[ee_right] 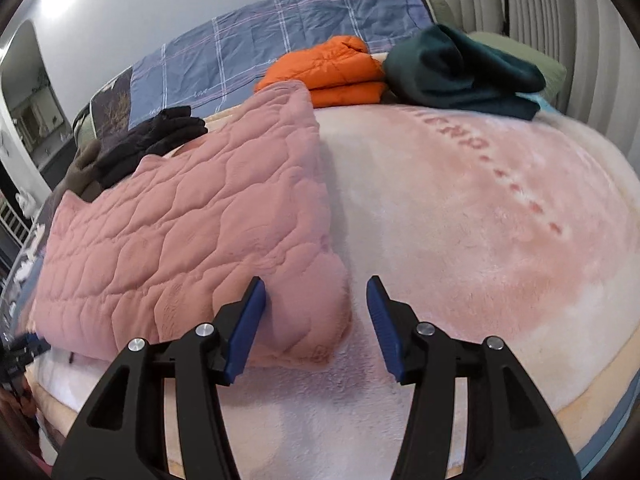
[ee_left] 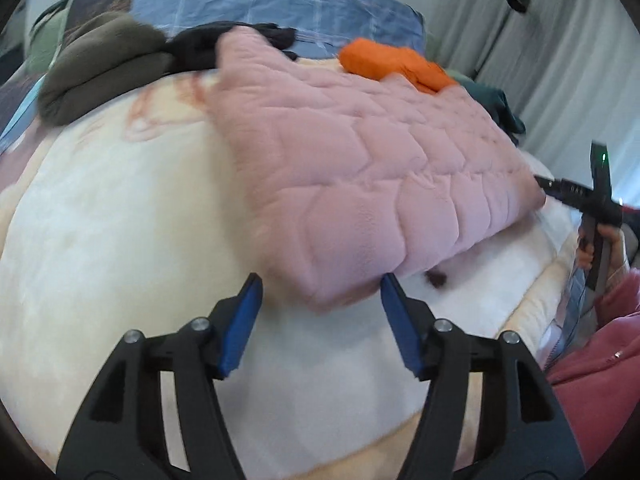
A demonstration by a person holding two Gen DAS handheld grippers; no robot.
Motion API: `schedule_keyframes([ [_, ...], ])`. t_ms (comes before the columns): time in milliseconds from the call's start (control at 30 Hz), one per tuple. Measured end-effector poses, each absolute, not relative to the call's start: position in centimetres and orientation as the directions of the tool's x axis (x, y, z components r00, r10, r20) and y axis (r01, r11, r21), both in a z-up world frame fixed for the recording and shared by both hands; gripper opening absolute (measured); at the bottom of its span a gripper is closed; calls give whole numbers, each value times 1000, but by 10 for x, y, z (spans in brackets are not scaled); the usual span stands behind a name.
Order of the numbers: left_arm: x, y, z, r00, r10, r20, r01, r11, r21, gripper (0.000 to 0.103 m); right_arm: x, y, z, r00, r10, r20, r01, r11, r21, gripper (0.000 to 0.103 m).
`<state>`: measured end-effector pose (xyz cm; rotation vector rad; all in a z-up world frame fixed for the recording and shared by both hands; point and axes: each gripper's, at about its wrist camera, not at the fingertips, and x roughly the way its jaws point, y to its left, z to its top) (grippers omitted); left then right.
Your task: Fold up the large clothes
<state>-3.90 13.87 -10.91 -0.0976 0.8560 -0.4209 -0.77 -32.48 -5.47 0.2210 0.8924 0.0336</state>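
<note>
Directly ahead of both tongs, a folded pink quilted fleece garment (ee_left: 360,168) lies flat on the plush cream blanket (ee_left: 120,240). Left gripper (ee_left: 320,292) and right gripper (ee_right: 316,296) stand apart, empty, blue pads flanking near corners. Beyond: folded orange puffer jacket (ee_right: 336,72), dark green garment (ee_right: 460,68).

Bare cream blanket (ee_right: 460,216) lies open right of the folded pink quilted garment (ee_right: 192,220), while folded orange jacket (ee_right: 332,70), dark green (ee_right: 460,68) and black clothes (ee_right: 160,132) crowd its far edge.
</note>
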Motion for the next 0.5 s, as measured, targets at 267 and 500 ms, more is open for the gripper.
schedule_keyframes([
  [267,-30,134,-78,680,-439,-587,362,897,-252,47,-21,-320,-57,627,156,-763,40,972,232,56],
  [500,-32,136,-86,672,-423,-608,336,906,-259,33,-8,-317,-78,572,63,-818,116,981,156,57],
])
